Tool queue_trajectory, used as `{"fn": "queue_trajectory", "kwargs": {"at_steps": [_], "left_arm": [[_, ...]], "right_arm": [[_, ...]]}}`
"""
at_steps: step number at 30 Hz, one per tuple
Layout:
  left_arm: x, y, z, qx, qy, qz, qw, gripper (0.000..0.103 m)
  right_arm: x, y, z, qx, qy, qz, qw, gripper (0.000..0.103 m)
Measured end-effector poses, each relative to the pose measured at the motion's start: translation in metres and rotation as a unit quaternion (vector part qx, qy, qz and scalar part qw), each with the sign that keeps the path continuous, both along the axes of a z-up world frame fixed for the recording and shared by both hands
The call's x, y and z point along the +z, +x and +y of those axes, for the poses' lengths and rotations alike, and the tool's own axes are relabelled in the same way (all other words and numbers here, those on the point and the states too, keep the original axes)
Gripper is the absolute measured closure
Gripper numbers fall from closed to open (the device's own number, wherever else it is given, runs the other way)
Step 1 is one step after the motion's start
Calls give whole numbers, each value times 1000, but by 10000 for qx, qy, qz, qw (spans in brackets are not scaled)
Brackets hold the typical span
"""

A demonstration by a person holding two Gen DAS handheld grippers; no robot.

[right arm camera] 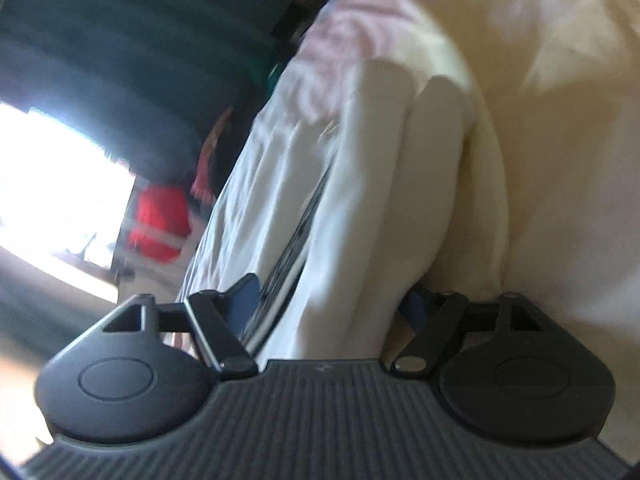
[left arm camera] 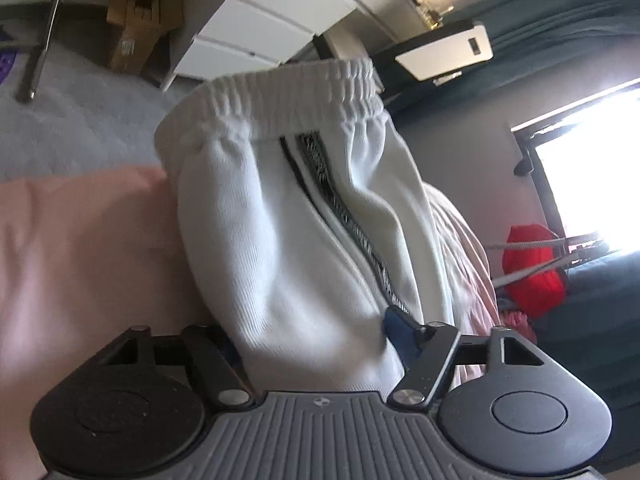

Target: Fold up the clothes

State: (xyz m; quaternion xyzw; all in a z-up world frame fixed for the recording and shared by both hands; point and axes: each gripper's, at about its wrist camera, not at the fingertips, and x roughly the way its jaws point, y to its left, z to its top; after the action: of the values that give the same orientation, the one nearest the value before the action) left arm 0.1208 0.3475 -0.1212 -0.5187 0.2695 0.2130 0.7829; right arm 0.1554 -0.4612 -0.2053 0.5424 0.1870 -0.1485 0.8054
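Both grippers have the same white shorts (left arm camera: 304, 216), lifted above the pink bed sheet (left arm camera: 72, 248). From the left gripper (left arm camera: 320, 344) the shorts run straight ahead of the jaws, long axis pointing away, elastic waistband (left arm camera: 288, 96) at the far end. Jaws are held wide apart by a thick bunch of cloth. The right gripper (right arm camera: 332, 300) looks the same, jaws wedged apart on bunched fabric, the striped side tape (right arm camera: 296, 240) just inside its left finger. Neither arm looks nearer. No readable writing; the tape pattern is too blurry.

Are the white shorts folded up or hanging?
Hanging. The shorts droop bunched from both grippers, left and right, waistband dangling free above the pink sheet. Not folded.
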Motion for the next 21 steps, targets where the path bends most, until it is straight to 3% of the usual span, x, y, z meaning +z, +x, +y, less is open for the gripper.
{"fn": "queue_trajectory", "kwargs": {"at_steps": [3,5,7,8,12,16,21], "left_arm": [[0,6,-1,128,245,44,9996,55],[0,8,-1,197,373,31,9991,65],[2,11,-2,270,480,-4,9985,79],[4,13,-2,309,523,-32,9981,81],[17,23,0,187,706,-145,9972,89],[29,1,8,207,438,-432,9979,91],[52,-18,-4,-111,1058,-568,9927,91]], "right_arm": [[-6,1,-6,-418,-33,-53,9991,50],[-4,-1,-9,-454,-56,-117,9989,70],[-2,-3,-12,-490,-80,-181,9986,81],[-1,-4,-13,-509,-92,-213,9984,85],[3,-8,-19,-581,-140,-340,9976,91],[19,-20,-19,-629,-227,-539,9963,92],[40,-53,-19,-767,-183,-737,9942,93]]}}
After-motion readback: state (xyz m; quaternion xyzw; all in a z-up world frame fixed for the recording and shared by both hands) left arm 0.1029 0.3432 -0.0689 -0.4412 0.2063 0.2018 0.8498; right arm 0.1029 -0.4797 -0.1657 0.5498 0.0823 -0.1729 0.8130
